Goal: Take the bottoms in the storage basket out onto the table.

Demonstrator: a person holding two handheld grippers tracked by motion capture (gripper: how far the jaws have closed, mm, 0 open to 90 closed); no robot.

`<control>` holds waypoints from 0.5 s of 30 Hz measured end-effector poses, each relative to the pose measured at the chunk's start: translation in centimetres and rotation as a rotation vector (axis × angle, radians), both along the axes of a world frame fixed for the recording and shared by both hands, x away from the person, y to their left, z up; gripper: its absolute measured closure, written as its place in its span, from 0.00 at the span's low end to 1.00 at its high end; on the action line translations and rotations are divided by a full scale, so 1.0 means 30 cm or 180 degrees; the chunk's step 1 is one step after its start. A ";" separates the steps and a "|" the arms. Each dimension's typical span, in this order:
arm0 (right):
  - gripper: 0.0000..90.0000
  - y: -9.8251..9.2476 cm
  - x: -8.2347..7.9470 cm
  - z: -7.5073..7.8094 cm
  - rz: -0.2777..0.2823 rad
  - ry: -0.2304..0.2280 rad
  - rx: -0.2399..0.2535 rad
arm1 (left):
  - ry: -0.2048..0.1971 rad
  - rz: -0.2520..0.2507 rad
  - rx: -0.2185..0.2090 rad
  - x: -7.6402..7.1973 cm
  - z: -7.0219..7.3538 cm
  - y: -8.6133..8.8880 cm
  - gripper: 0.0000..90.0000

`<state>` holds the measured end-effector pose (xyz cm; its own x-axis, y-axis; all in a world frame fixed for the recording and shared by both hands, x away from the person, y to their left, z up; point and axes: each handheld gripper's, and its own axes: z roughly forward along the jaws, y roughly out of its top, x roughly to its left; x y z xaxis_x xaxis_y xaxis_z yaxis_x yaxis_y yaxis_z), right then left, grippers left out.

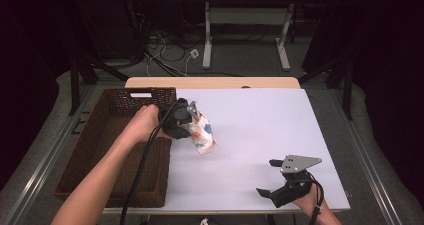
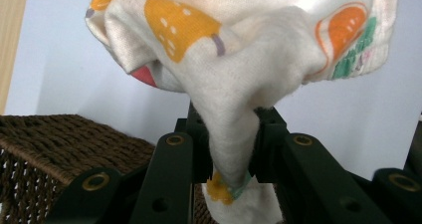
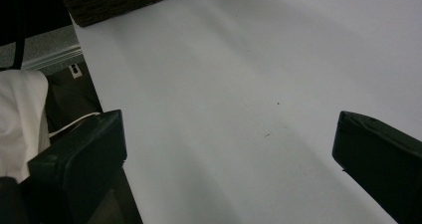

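A small white cloth [image 1: 202, 131] printed with orange, red and green shapes hangs from my left gripper [image 1: 190, 116], just right of the wicker basket's [image 1: 111, 144] right wall and above the white table [image 1: 260, 135]. In the left gripper view the two black jaws pinch a fold of the cloth [image 2: 234, 69], and my left gripper [image 2: 230, 149] is shut on it. My right gripper [image 1: 266, 179] rests low near the table's front right edge, jaws wide apart with nothing between them. In the right gripper view my right gripper [image 3: 229, 154] looks across bare white tabletop.
The dark brown wicker basket [image 2: 54, 139] stands along the table's left side, with a white label on its far rim. Beyond the table are a floor with cables [image 1: 165, 50] and the legs of another desk [image 1: 207, 40]. A basket corner [image 3: 119, 0] shows in the right gripper view.
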<state>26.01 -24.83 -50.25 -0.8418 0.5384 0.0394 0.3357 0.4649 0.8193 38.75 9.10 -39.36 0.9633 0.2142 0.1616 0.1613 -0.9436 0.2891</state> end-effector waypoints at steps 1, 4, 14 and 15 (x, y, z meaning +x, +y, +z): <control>0.00 0.000 0.000 0.000 -0.0001 -0.0004 -0.0001 | -0.0005 0.0010 -0.0011 -0.002 -0.003 -0.001 0.84; 0.00 0.001 0.000 0.000 0.0008 -0.0004 0.0004 | -0.0007 0.0016 -0.0035 -0.004 -0.014 -0.004 0.83; 0.00 0.000 0.000 0.000 0.0001 -0.0004 -0.0003 | -0.0005 0.0056 -0.0126 -0.010 -0.041 -0.012 0.84; 0.00 0.000 -0.001 0.000 -0.0004 -0.0003 -0.0005 | -0.0006 0.0055 -0.0143 -0.010 -0.044 -0.013 0.84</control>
